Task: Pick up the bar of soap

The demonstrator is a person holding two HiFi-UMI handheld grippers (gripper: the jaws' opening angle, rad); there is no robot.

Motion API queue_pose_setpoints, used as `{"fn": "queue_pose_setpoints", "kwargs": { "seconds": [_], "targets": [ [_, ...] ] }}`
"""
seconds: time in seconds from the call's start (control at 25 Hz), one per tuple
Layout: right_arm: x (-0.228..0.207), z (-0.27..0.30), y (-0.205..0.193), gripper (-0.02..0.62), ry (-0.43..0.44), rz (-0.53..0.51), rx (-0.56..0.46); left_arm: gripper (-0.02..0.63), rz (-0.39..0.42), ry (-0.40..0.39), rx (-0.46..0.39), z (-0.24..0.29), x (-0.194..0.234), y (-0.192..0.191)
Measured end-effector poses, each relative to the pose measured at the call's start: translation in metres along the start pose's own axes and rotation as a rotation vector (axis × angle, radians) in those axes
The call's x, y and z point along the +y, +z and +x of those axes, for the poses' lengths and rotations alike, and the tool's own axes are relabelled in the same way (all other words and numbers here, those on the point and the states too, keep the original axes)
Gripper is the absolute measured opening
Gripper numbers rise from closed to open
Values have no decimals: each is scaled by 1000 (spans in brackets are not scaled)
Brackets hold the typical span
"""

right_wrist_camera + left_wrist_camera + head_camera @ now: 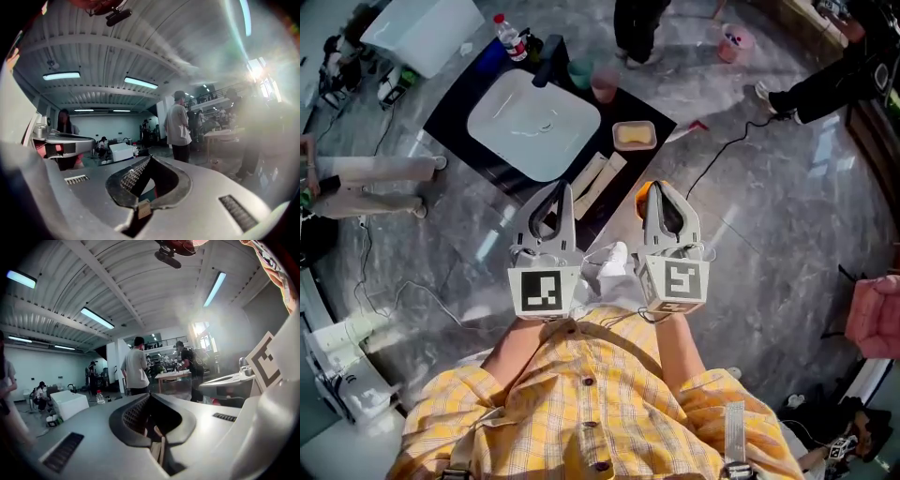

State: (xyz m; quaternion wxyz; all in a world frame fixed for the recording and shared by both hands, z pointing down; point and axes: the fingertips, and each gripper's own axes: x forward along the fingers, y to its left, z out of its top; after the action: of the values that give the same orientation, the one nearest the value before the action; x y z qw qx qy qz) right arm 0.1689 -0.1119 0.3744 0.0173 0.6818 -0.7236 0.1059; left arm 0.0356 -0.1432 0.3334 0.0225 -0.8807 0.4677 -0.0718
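The yellowish bar of soap (634, 135) lies in a pale pink dish (649, 125) on the black counter (459, 103), right of the white basin (534, 122). Both grippers are held side by side in front of the person's chest, short of the counter's near edge and well apart from the soap. My left gripper (565, 191) is shut with nothing in it. My right gripper (652, 192) is shut and empty too. Both gripper views look out level across the hall, with the closed left gripper (149, 395) and right gripper (149, 158) low in frame; neither view shows the soap.
A black faucet (548, 61), a green cup (579, 73), a pink cup (605, 84) and a water bottle (511, 37) stand behind the basin. Pale flat sticks (598, 178) lie at the counter's near edge. A black cable (722, 155) crosses the floor; people stand (637, 28) nearby.
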Motion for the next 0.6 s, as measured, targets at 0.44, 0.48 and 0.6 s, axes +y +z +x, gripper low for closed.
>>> {"fn": "queue_pose_setpoints", "kwargs": {
  "seconds": [0.44,0.48,0.6],
  "targets": [
    [-32,67,-14,18,9,-143,120,9,57,-62,48,53,17,-13],
    [-32,76,-16,18,26,-196,148,9,49,-63,13,59,21,-7],
    [-29,111,-31,18,115,-437,246,9,32,-69,-5,68,36,-3]
  ]
}}
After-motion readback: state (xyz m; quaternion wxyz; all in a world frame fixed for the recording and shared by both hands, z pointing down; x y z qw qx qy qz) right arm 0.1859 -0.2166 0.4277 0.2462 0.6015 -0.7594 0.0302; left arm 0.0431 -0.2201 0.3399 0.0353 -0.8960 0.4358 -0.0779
